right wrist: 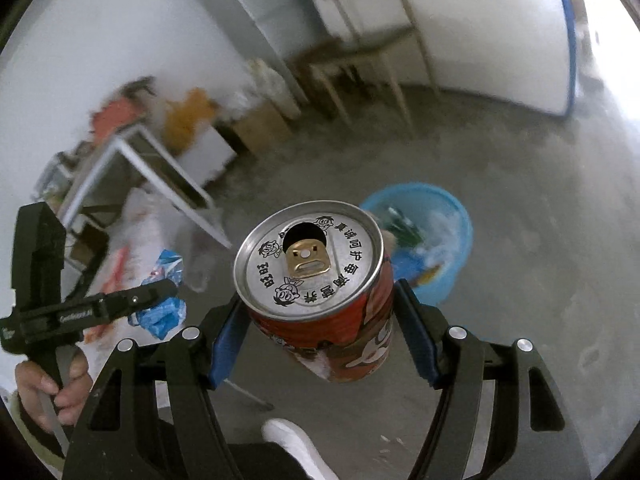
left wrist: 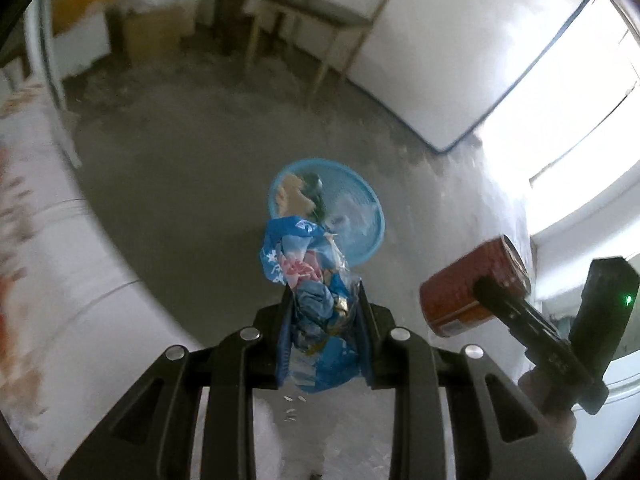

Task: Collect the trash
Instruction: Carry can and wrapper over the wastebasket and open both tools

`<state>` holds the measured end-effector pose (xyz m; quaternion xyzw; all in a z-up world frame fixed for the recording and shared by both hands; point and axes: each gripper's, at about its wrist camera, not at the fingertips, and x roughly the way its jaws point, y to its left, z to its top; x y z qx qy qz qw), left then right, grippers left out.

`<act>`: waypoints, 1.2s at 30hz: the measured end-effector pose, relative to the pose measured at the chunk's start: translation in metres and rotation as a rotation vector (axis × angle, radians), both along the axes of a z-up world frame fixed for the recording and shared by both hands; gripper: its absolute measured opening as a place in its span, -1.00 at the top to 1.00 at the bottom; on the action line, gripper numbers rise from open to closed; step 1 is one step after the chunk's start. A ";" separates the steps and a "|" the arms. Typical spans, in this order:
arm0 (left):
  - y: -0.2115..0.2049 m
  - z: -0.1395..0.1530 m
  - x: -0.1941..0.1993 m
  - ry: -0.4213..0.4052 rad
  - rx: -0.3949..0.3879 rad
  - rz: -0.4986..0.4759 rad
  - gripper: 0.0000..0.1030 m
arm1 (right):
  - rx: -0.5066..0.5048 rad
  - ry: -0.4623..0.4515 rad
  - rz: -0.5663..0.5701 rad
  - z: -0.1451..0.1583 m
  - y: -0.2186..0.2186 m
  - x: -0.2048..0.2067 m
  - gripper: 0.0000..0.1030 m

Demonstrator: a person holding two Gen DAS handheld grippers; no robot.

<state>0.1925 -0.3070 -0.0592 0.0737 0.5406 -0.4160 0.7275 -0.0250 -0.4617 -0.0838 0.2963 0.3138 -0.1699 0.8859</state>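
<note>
My left gripper (left wrist: 324, 300) is shut on a crumpled blue plastic wrapper (left wrist: 298, 264), which hangs over the concrete floor just short of a light blue basket (left wrist: 360, 240) that holds some trash. My right gripper (right wrist: 318, 320) is shut on a red drink can (right wrist: 320, 280) with a silver top and an open tab hole, tilted toward the camera. The can (left wrist: 472, 284) and the right gripper also show at the right of the left wrist view. The blue basket (right wrist: 452, 240) sits on the floor beyond the can. The wrapper (right wrist: 164, 300) and the left gripper show at the left of the right wrist view.
A wooden chair (left wrist: 332, 20) stands by the white wall at the back. A cardboard box (left wrist: 156, 32) and bags sit in the far corner. A white table (right wrist: 160, 168) with clutter is at the left. A person's hand (right wrist: 52, 384) and white shoe (right wrist: 296, 444) show below.
</note>
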 end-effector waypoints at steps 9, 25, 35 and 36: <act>-0.109 -0.011 0.038 -0.035 0.031 -0.005 -0.70 | 0.063 0.059 -0.094 -0.023 -0.089 0.067 -0.61; -0.040 0.013 0.024 -0.013 -0.091 0.020 -0.74 | 0.144 0.090 -0.149 -0.063 -0.091 0.023 -0.62; 0.092 0.068 -0.026 -0.086 -0.223 0.060 -0.84 | 0.133 0.002 0.036 -0.015 -0.018 0.009 -0.60; 0.114 0.070 -0.035 -0.104 -0.233 0.076 -0.84 | 0.135 0.002 0.064 -0.012 -0.011 0.012 -0.55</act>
